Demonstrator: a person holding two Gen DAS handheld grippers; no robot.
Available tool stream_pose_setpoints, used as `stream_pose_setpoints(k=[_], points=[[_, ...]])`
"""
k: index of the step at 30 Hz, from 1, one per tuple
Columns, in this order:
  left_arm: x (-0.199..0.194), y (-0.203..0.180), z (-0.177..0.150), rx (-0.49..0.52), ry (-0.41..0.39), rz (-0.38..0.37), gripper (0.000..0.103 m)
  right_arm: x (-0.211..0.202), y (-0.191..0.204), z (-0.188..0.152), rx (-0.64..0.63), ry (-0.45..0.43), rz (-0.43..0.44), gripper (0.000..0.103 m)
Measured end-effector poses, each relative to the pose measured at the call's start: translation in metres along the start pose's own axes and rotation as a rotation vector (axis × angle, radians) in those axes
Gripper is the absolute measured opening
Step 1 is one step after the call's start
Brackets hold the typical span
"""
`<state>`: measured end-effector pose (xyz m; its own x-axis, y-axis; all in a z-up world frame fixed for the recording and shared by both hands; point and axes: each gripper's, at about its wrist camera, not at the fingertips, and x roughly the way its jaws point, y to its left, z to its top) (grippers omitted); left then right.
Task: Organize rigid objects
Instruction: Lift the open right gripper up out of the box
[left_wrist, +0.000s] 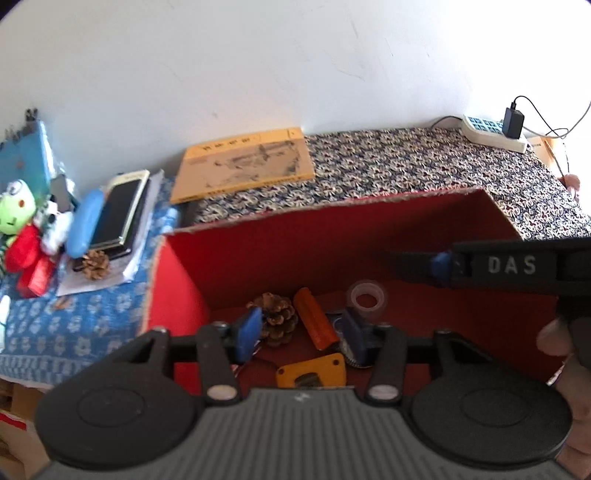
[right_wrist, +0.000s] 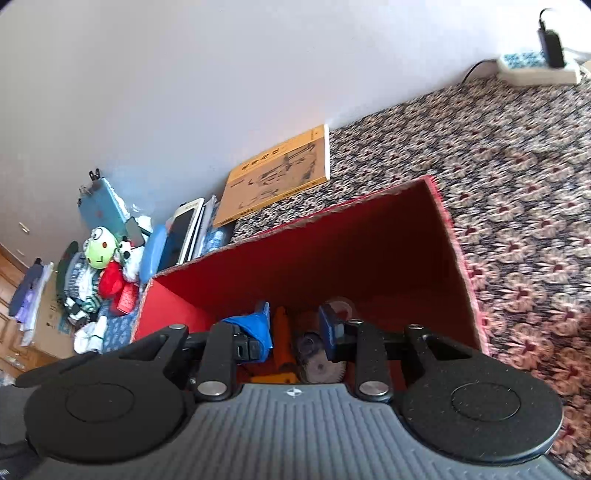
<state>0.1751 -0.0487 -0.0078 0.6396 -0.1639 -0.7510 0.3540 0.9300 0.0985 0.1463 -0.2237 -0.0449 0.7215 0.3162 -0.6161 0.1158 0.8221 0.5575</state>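
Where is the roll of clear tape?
In the left wrist view, the roll of clear tape lies on the floor of the red box, near its back wall, right of the orange block.

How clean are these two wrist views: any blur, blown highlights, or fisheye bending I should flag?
Left wrist view: fairly sharp on the pine cone inside the red box; the top right corner by the power strip is washed out; straight edges bow. Right wrist view: softer overall, the patterned cloth smears at the right edge, the box contents sit in shadow, and the horizon tilts strongly.
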Motion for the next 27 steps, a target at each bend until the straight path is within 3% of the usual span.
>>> stream_pose_setpoints(k=[14,27], points=[[-0.057,-0.008,-0.02,-0.015,-0.035,0.068,0.062,-0.064,0.032,-0.031,-0.103,-0.074,-0.081,0.013],[-0.081,-0.012,-0.058,-0.025,0.05,0.111,0.064,-0.087,0.041,-0.074,-0.128,0.001,-0.15,0.014]])
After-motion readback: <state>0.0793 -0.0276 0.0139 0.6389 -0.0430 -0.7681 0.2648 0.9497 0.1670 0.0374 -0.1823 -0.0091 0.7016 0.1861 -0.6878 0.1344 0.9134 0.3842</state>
